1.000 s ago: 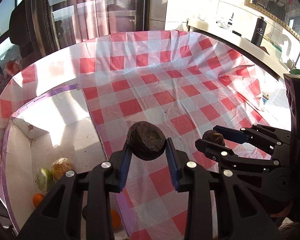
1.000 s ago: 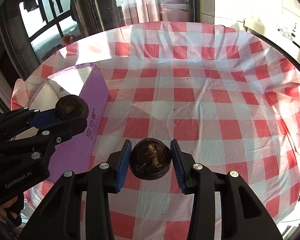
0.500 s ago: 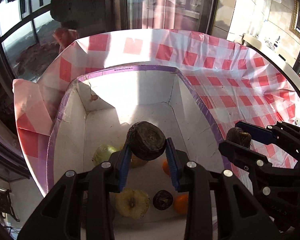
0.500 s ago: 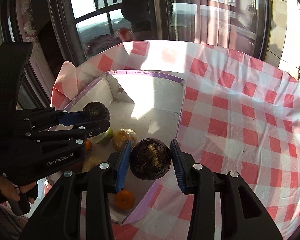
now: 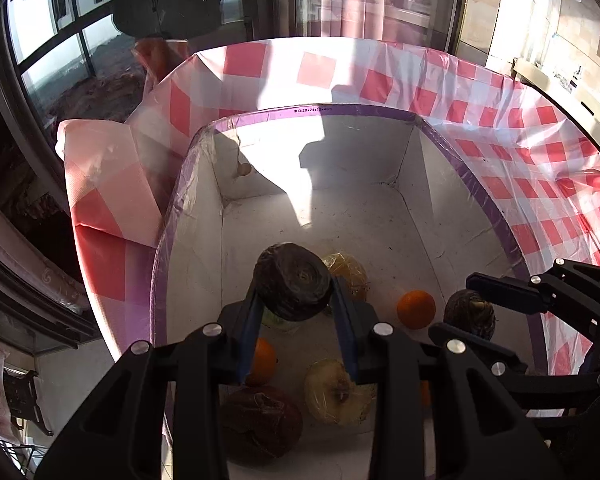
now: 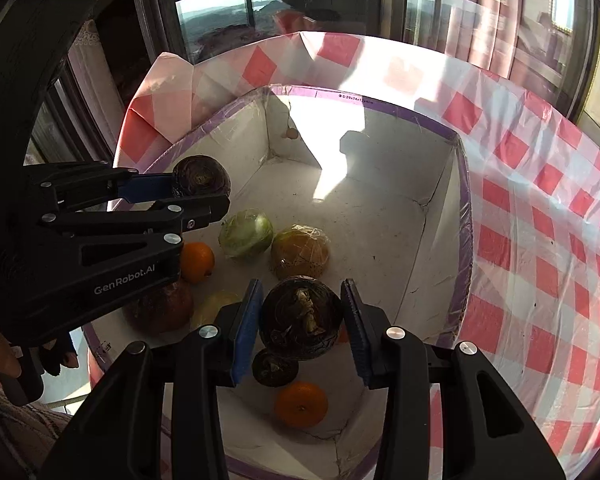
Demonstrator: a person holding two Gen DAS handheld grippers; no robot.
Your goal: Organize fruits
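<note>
My left gripper [image 5: 294, 312] is shut on a dark round fruit [image 5: 294, 286] and hangs over the open white box with a purple rim [image 5: 340, 110]. My right gripper [image 6: 302, 322] is shut on another dark round fruit [image 6: 302, 318] above the same box [image 6: 466, 200]. Each gripper shows in the other's view, the right one [image 5: 470, 314] at the box's right wall, the left one [image 6: 200, 178] at its left rim. On the box floor lie oranges [image 6: 301, 405], a green fruit [image 6: 246, 234], a yellow-brown fruit [image 6: 300, 252], a reddish fruit [image 5: 260, 424] and a small dark fruit [image 6: 274, 368].
The box stands on a table under a red-and-white checked cloth [image 6: 540, 260], near its left corner. Dark window frames [image 5: 16, 80] and a curtain [image 5: 360, 0] lie beyond the table edge. A hand [image 6: 4, 354] holds the left gripper's handle.
Both grippers have carried their dark fruits leftward from over the checked cloth to above the box. The box and its fruits now fill both views.
</note>
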